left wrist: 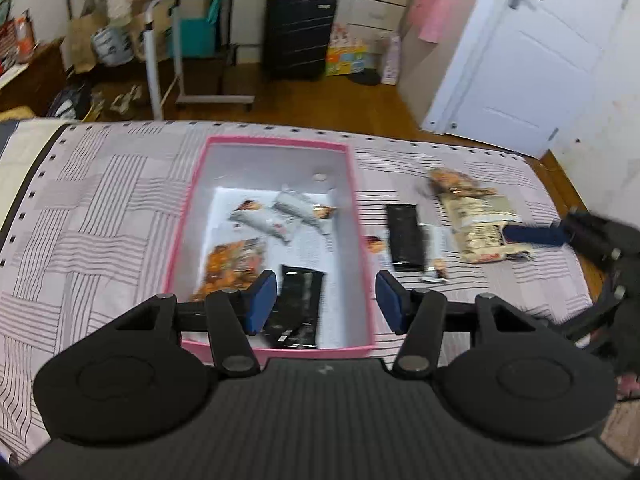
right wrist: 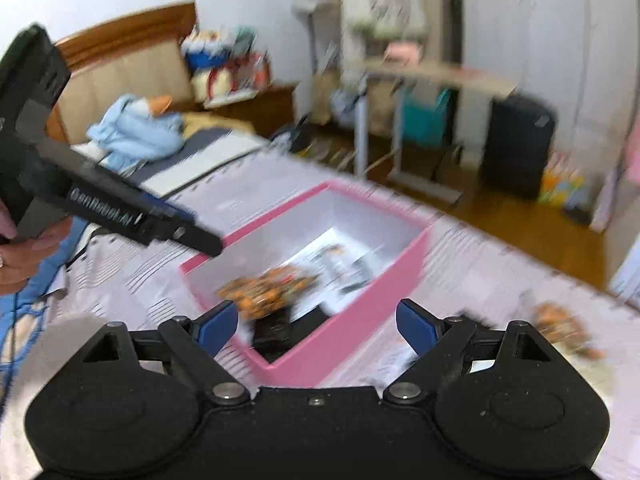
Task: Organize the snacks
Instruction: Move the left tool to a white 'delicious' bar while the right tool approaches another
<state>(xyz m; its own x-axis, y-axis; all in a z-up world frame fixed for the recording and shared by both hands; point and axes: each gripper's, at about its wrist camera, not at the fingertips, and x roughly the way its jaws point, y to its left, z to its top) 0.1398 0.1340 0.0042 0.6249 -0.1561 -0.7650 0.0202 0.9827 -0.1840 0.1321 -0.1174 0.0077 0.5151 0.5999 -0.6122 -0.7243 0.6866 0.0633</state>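
Already, through the left wrist camera, we see a good part of the sorting done: the pink box (left wrist: 276,240) sits on the striped bedspread (left wrist: 100,208) and holds an orange snack bag (left wrist: 232,266), a black packet (left wrist: 296,308) near its front wall and several small grey wrapped bars (left wrist: 276,216). Our left gripper (left wrist: 326,300) hangs above the box's near end with its blue pads partly apart and nothing between them. Left to gather, lying on the bedspread to the right of the box, are a second black packet (left wrist: 405,238), a large beige snack bag (left wrist: 476,220) and a couple of small wrappers beside the black one. Our right gripper (left wrist: 592,236) reaches in from the right edge, one blue finger close to the beige bag; whether it touches we cannot tell. Through the right wrist camera, heavily blurred, we look past the right gripper (right wrist: 316,326), its jaws wide and empty, at the pink box (right wrist: 376,300) from its corner, with the orange snack bag (right wrist: 268,288) smeared inside. Our left gripper (right wrist: 168,224) crosses the upper left, held in a hand (right wrist: 24,252) cut by the frame edge. An orange-patterned bag (right wrist: 564,328) lies on the bedspread at right, too blurred to identify, and the box's far contents are unreadable.
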